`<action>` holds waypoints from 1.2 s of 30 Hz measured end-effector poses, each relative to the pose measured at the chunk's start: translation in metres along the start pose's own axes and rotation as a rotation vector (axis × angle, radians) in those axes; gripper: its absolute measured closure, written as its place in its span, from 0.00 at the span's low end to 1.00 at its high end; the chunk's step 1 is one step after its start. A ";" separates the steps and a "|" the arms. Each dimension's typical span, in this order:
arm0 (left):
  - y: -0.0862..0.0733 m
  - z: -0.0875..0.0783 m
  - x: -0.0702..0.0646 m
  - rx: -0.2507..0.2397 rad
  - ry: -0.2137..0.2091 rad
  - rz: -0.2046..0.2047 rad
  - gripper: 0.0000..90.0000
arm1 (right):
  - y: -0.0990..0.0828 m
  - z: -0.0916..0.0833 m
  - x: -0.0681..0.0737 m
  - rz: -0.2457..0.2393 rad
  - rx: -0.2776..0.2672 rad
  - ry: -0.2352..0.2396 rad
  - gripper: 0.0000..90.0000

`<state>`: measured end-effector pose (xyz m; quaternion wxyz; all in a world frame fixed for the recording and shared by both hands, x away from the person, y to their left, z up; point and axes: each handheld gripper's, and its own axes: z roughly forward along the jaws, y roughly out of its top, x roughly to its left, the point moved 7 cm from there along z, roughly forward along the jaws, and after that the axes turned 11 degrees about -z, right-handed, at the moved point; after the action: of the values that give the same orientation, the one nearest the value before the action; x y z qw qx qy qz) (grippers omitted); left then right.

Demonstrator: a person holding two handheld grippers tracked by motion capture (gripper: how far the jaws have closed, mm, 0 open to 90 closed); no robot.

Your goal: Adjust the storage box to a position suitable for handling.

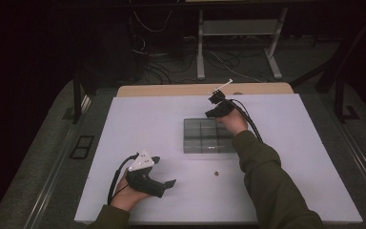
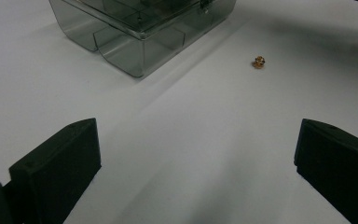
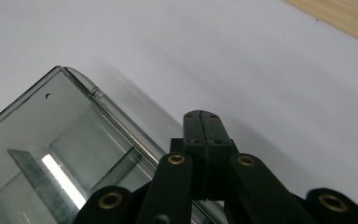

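Your right gripper is up at the far edge of the smoky clear compartment box, jaws pressed flat together with nothing between them, tips right at the box's far rim (from its own view I can't tell whether they actually touch the plastic). Closed like that, the jaws make one blunt point, which reads to me as a tool for nudging or steadying the lid rather than picking anything up. The box sits mid-table on the white table, lid down by the look of it, dividers showing through the top. Your left gripper rests low at the near left, well apart from the box, jaws spread wide and empty, aimed across the surface toward the small brass-coloured bead. That bead lies loose on the bare white, just off the box's near edge, between your two forearms in the high view. Holding the left one wide and level with the table makes sense if the bead is its target: wide jaws give you room to straddle something that small. Watch it, though; a round thing like that will likely roll if one pad arrives first.
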<state>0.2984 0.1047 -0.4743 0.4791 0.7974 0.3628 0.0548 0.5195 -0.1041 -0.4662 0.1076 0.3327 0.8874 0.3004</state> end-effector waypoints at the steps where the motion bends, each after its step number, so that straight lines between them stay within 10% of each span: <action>1: 0.000 0.000 0.000 0.001 0.001 0.000 0.00 | -0.001 -0.001 0.000 -0.007 0.000 0.000 0.99; 36: -0.001 0.001 0.000 0.007 0.006 0.001 0.00 | -0.018 -0.018 0.025 -0.083 0.000 0.039 0.99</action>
<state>0.2981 0.1046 -0.4756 0.4750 0.7991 0.3642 0.0562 0.4842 -0.1070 -0.4630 0.1026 0.2895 0.9024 0.3023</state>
